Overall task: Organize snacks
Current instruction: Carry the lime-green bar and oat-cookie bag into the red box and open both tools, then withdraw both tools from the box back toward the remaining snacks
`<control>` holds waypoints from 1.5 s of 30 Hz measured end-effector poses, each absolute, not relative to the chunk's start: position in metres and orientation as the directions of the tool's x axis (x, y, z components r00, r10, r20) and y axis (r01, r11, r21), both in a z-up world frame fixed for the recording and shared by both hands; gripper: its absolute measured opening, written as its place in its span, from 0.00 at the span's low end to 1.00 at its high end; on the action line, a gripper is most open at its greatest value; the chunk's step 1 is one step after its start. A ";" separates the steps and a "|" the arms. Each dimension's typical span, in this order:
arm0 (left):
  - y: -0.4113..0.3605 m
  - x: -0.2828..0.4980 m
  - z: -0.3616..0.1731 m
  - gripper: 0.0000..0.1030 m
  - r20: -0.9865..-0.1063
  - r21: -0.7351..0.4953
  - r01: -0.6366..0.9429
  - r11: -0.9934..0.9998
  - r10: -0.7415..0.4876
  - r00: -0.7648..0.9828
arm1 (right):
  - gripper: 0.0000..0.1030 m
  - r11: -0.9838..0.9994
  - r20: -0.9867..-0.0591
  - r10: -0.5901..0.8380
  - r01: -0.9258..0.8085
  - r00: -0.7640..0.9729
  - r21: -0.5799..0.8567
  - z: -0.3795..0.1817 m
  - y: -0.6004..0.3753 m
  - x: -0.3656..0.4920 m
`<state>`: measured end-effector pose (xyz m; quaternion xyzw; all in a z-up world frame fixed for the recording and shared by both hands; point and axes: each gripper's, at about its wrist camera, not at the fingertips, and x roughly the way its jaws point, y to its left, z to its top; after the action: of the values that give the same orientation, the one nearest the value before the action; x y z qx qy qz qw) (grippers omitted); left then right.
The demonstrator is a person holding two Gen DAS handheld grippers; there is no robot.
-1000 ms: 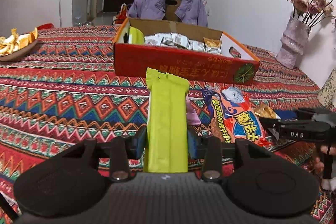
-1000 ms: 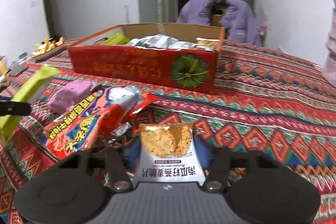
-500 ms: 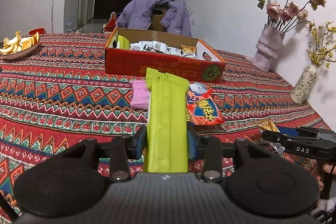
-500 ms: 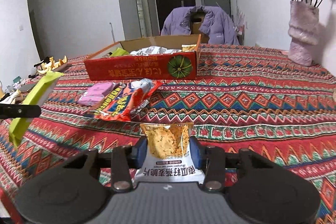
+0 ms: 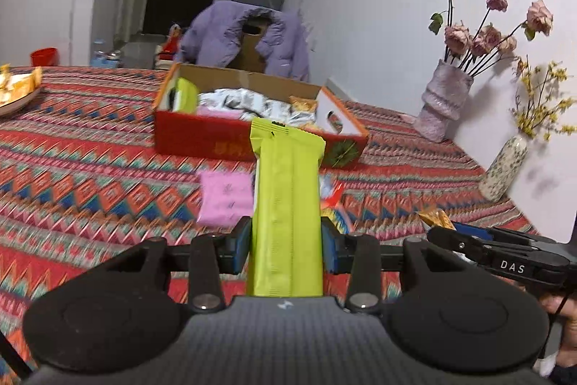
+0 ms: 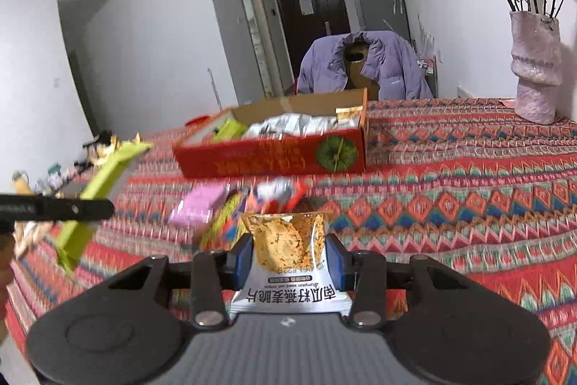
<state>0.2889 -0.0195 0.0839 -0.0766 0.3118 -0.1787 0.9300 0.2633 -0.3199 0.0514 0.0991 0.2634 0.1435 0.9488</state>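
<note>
My left gripper (image 5: 286,249) is closed on a long green snack bar (image 5: 286,204), which stands up between the blue pads and blocks part of what lies ahead. My right gripper (image 6: 290,258) is clamped the same way on a small cracker packet (image 6: 288,251), its clear window showing a golden crisp and its printed end toward me. Both loads are lifted off the patterned tablecloth (image 6: 450,204).

Just past my fingertips, on the cloth, lie the snacks not yet collected: a pink packet (image 5: 225,201) a little left of the green bar, and a red, orange and blue bag (image 6: 277,197) directly ahead of the right gripper, partly hidden behind what I hold. Both are blurred.

Farther ahead stands the red cardboard box (image 5: 223,139), open at the top, with silver packets, a green one and a cracker packet already inside. Beyond it a chair with a purple jacket (image 6: 364,64), and off to my right a vase of dried roses (image 6: 533,71).

I judge this to be the carry step: both items are secured and need to go into the box. Next I must bring each gripper forward over the near wall, high enough to clear it, then open above a free spot among the packets.
</note>
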 end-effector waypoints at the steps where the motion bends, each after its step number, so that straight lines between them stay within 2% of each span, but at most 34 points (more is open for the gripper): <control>1: -0.021 0.300 0.089 0.39 -0.551 -0.267 0.292 0.918 -0.394 0.735 | 0.40 0.939 -0.464 0.325 -0.222 0.824 0.264 0.056 -0.320 0.271; 8: -0.038 0.403 0.122 0.39 -0.544 -0.278 0.331 0.902 -0.432 0.720 | 0.40 0.926 -0.436 0.349 -0.234 0.830 0.295 0.090 -0.329 0.368; 12: -0.046 0.474 0.130 0.39 -0.558 -0.284 0.294 0.912 -0.407 0.723 | 0.40 0.920 -0.462 0.359 -0.223 0.811 0.323 0.096 -0.327 0.447; 16: -0.053 0.543 0.118 0.39 -0.612 -0.308 0.217 0.926 -0.367 0.700 | 0.41 0.911 -0.529 0.357 -0.163 0.770 0.378 0.079 -0.325 0.526; 19: -0.052 0.584 0.095 0.39 -0.660 -0.336 0.130 0.933 -0.332 0.674 | 0.41 0.944 -0.562 0.288 -0.131 0.775 0.303 0.065 -0.316 0.561; 22: -0.049 0.613 0.069 0.39 -0.701 -0.366 0.061 0.929 -0.318 0.638 | 0.41 0.950 -0.587 0.271 -0.114 0.763 0.290 0.050 -0.311 0.584; 29: -0.058 0.627 0.038 0.43 -0.743 -0.351 0.047 0.935 -0.309 0.594 | 0.46 0.976 -0.630 0.205 -0.109 0.750 0.188 0.032 -0.297 0.606; 30: -0.056 0.627 0.037 0.47 -0.744 -0.354 0.044 0.934 -0.310 0.593 | 0.47 0.978 -0.627 0.195 -0.103 0.755 0.179 0.032 -0.296 0.605; 32: -0.052 0.626 0.038 0.48 -0.740 -0.359 0.041 0.932 -0.311 0.596 | 0.52 0.978 -0.618 0.194 -0.103 0.762 0.179 0.037 -0.298 0.603; 38: -0.044 0.611 0.061 0.48 -0.719 -0.333 0.070 0.940 -0.301 0.626 | 0.55 0.977 -0.587 0.198 -0.108 0.785 0.185 0.059 -0.301 0.589; 45: -0.033 0.558 0.102 0.50 -0.680 -0.259 0.161 0.952 -0.298 0.670 | 0.59 0.977 -0.550 0.207 -0.136 0.810 0.167 0.096 -0.307 0.546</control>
<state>0.5581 -0.0330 0.1021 -0.0886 0.3860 -0.1264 0.9095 0.5463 -0.3072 0.0957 0.0600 0.2951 0.0901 0.9493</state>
